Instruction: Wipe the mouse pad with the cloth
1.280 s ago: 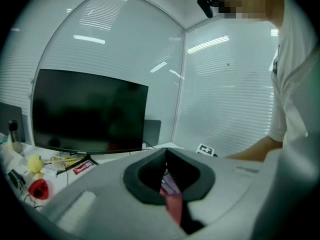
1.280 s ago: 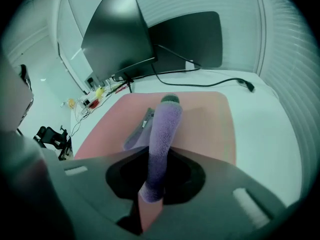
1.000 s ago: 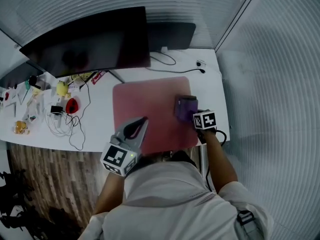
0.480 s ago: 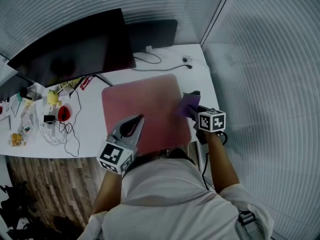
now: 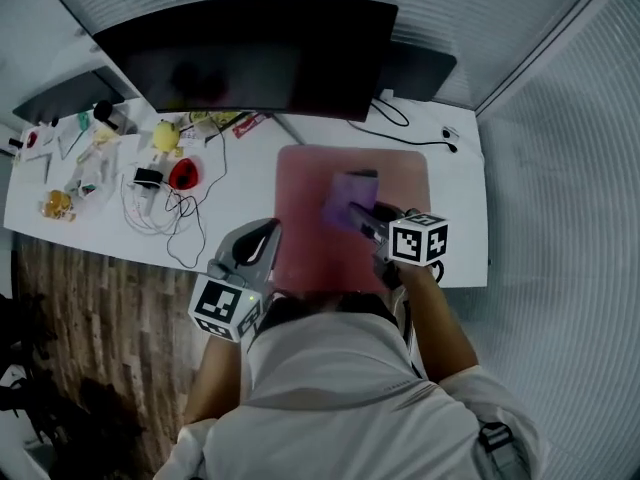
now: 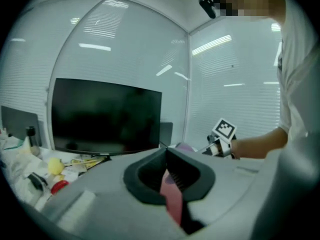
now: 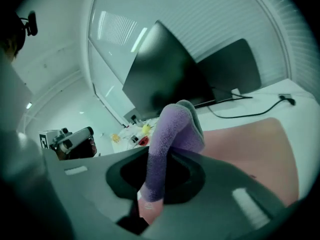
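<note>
We have the right tongs (image 5: 365,216) clamped on the purple cloth (image 7: 176,129). A fold of it is pinched between the jaws and the rest bulges out ahead of them, which puts a soft wad, not hard jaw tips, against the surface. The cloth sits on the pink mouse pad (image 5: 395,183), around the middle and a little towards its far half. The right tongs reach in from the near right at a low slant. We judge that angle suits dragging the wad flat across the pad.

The left tongs (image 5: 268,233) have their jaws closed together, and we see nothing gripped in them. The strip of pink in the slot between them looks to us like the pad lying beneath. Their tips rest at the pad's near left edge, most likely pressing it down so it does not slide on the white bench (image 5: 455,213) while the other side rubs. We cannot tell how firmly they bear on it.

The pad lies in front of the dark monitor (image 5: 250,53), with the loose cables (image 5: 160,213) and small desk items well apart on the left, out of the sweep. We take the wiping to be under way, with the pad's left and near parts plausibly left to cover
</note>
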